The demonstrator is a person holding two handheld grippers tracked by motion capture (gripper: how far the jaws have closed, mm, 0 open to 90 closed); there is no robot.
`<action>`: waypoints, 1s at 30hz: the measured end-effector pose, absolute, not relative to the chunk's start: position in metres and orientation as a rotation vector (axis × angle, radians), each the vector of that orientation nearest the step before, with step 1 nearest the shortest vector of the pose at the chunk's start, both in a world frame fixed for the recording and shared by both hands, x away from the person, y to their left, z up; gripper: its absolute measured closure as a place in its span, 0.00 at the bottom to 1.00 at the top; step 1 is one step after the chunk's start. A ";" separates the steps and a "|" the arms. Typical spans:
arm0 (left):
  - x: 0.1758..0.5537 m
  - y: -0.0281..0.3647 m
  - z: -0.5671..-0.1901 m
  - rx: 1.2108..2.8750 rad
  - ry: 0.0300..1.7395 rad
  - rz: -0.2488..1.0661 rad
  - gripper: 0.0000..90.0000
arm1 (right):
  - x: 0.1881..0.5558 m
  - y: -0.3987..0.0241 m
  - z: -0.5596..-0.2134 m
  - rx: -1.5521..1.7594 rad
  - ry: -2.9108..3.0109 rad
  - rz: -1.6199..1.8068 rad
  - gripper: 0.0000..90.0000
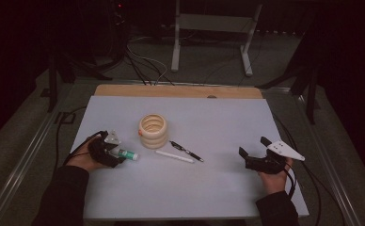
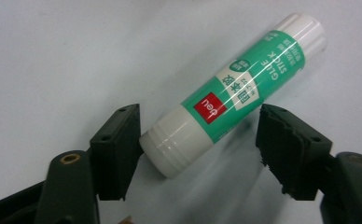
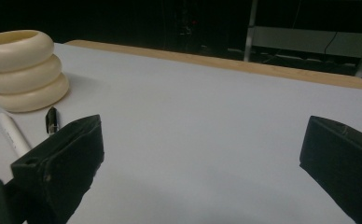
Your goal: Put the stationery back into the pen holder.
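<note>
A green and white glue stick lies slanted on the white table sheet, left of centre. My left gripper straddles its capped end. The left pad touches the white cap, while the right pad stands a sliver off the green body, so the jaws are open around the stick. In the high view that left gripper rests low on the sheet in the person's hand. My right gripper lies at the right side of the sheet, jaws wide open and nothing between them.
A cream ringed holder stands mid-table, also at the left in the right gripper view. A black pen and a white pen lie just right of it. A wooden board edge borders the far side.
</note>
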State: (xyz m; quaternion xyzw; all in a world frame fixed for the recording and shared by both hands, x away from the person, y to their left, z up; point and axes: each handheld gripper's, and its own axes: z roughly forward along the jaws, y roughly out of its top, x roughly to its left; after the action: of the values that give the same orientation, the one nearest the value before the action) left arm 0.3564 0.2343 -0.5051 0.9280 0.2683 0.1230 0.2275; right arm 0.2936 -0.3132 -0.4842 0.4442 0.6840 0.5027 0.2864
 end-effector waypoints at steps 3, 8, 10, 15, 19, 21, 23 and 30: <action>0.359 0.232 -0.505 2.561 0.742 0.361 0.27 | 0.294 -0.313 -0.485 1.182 1.835 1.343 0.00; 0.362 0.222 -0.505 2.568 0.702 0.356 0.21 | 0.294 -0.312 -0.485 1.177 1.843 1.343 0.00; 0.362 0.217 -0.506 2.587 0.672 0.345 0.22 | 0.294 -0.313 -0.485 1.176 1.848 1.342 0.00; 0.358 0.221 -0.502 2.598 0.611 0.298 0.55 | 0.294 -0.312 -0.485 1.169 1.850 1.347 0.00; 0.356 0.221 -0.502 2.595 0.587 0.267 0.73 | 0.294 -0.312 -0.485 1.169 1.851 1.346 0.00; 0.356 0.221 -0.502 2.595 0.589 0.262 0.73 | 0.294 -0.312 -0.485 1.171 1.849 1.347 0.00; 0.354 0.222 -0.501 2.604 0.570 0.244 0.73 | 0.294 -0.313 -0.484 1.172 1.846 1.348 0.00; 0.347 0.232 -0.496 2.583 0.597 0.225 0.74 | 0.294 -0.313 -0.484 1.176 1.842 1.348 0.00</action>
State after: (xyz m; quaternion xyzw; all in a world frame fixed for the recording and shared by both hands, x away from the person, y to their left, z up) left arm 0.3468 0.2315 -0.4962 0.9428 0.2181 0.0822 0.2383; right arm 0.2942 -0.3132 -0.4844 0.4393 0.6881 0.5034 0.2830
